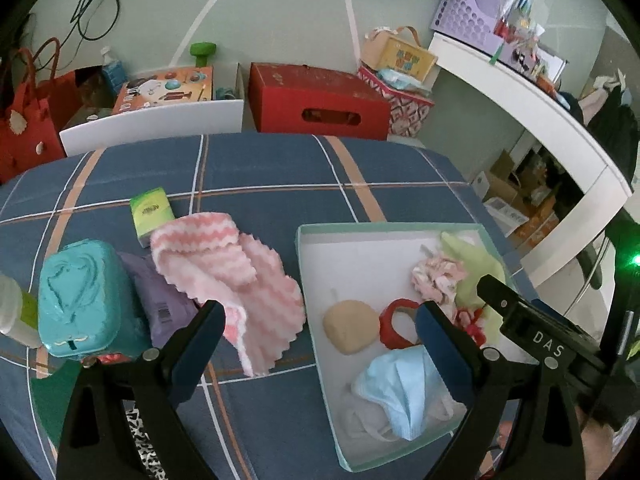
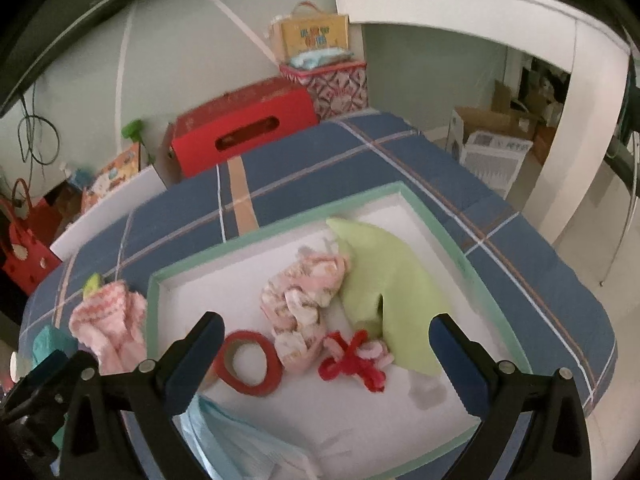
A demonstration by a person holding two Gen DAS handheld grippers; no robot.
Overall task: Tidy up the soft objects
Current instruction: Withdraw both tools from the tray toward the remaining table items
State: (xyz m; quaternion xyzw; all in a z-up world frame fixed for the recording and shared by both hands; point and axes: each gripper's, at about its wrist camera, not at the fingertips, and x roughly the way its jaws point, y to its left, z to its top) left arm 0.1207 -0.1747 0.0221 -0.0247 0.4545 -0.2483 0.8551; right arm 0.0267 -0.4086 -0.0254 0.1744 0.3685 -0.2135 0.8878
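The pink striped cloth (image 1: 236, 276) is found outside the box (image 1: 360, 236), at twelve o'clock of the left gripper (image 1: 320, 332), its long axis running eleven-to-five. Both sets of jaws are spread, nothing grasped; the right gripper (image 2: 326, 350) is poised over the box, so the left is judged nearer.

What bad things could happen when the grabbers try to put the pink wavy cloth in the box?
1. The pink cloth lies loosely bunched, so a pinch on one edge could let the rest trail outside the box.
2. It sits against the purple packet and green carton, so lifting might drag them along.
3. The box already holds a blue mask and tape roll; dropping more in could bury them.
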